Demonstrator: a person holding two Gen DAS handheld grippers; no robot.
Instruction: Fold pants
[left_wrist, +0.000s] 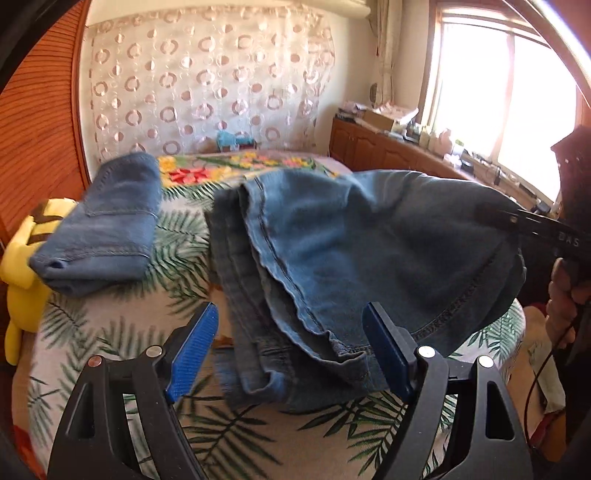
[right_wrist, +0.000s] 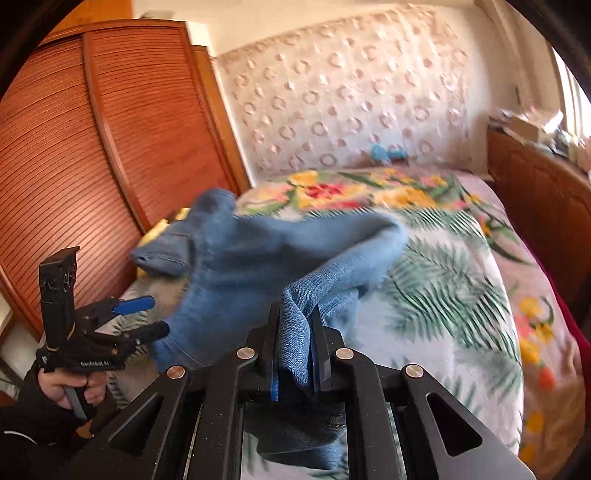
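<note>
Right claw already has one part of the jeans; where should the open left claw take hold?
Judging by the drape, take the stitched hem edge of the jeans sagging between the left claw pads, approaching from the near side. The right claw holds the other end up.

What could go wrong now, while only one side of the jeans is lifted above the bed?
1. Only the right tongs pinch the jeans, on a small bunch of denim; the heavy cloth may slip out.
2. The left tongs stand open with a hem between the pads, ungripped, so that side may sag and spoil the fold.
3. The folded blue garment lies close by on the bedspread; swinging denim could knock it over.
</note>
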